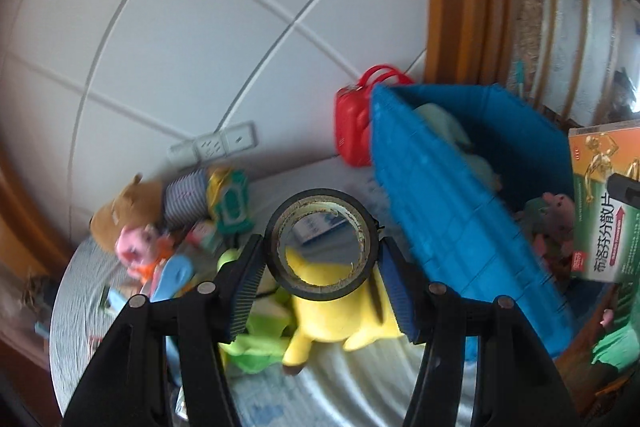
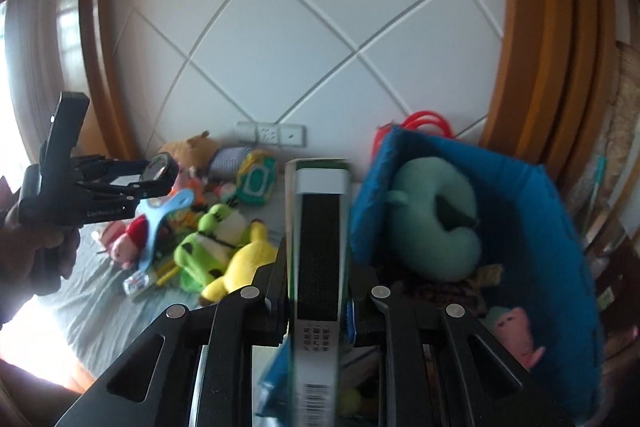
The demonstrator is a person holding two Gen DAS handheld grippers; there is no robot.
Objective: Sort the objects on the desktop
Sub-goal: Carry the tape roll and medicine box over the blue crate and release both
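My left gripper (image 1: 322,277) is shut on a black roll of tape (image 1: 322,245) and holds it above the table; it also shows in the right wrist view (image 2: 162,173). My right gripper (image 2: 318,291) is shut on a green and white medicine box (image 2: 318,247), held edge-on next to the blue fabric bin (image 2: 568,247). The same box shows in the left wrist view (image 1: 604,203) over the bin (image 1: 440,211). The bin holds a teal neck pillow (image 2: 436,223) and a small pink plush (image 2: 516,331).
A pile lies on the grey cloth table (image 1: 360,379): a yellow plush (image 1: 340,311), a green frog plush (image 2: 212,243), a brown plush (image 1: 132,203), a pink pig toy (image 1: 136,243), a blue spatula (image 2: 160,223). A red case (image 1: 354,123) stands behind the bin by the tiled wall.
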